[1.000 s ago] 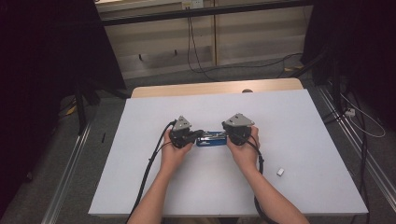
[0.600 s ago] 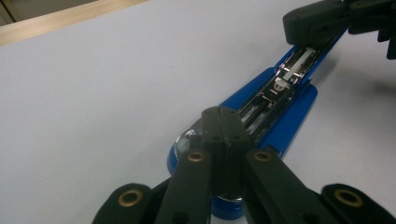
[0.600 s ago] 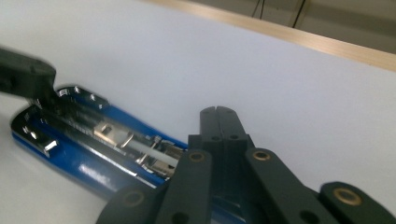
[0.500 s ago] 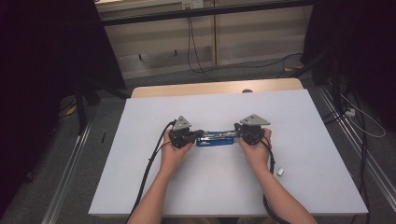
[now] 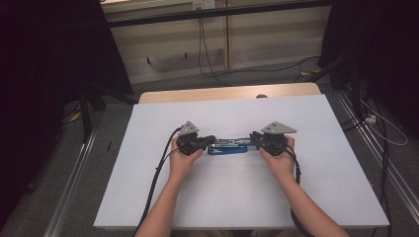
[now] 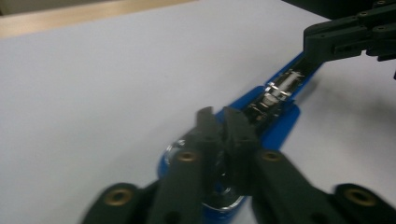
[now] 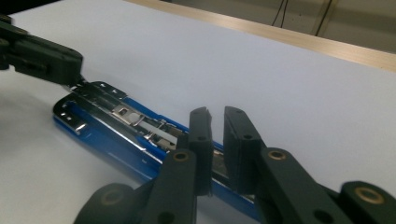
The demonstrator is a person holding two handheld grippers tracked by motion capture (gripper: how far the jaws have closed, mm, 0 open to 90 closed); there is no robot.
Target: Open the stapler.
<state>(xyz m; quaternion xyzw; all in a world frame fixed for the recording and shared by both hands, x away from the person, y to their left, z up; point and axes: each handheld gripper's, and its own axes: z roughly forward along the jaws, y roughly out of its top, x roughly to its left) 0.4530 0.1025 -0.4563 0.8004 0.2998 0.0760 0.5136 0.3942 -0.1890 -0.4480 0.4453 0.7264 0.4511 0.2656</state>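
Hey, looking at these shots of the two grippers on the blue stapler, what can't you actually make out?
- Left gripper, left gripper view: its jaws hide whether the pads pinch the blue stapler.
- Right gripper, right gripper view: the jaws cover the stapler's near end.
- High view: both hands hide the jaw tips; stapler parts too small.

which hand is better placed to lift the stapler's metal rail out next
Right, probably: the right gripper has the stapler rail between its slightly parted jaws, while the left gripper sits over the base end.
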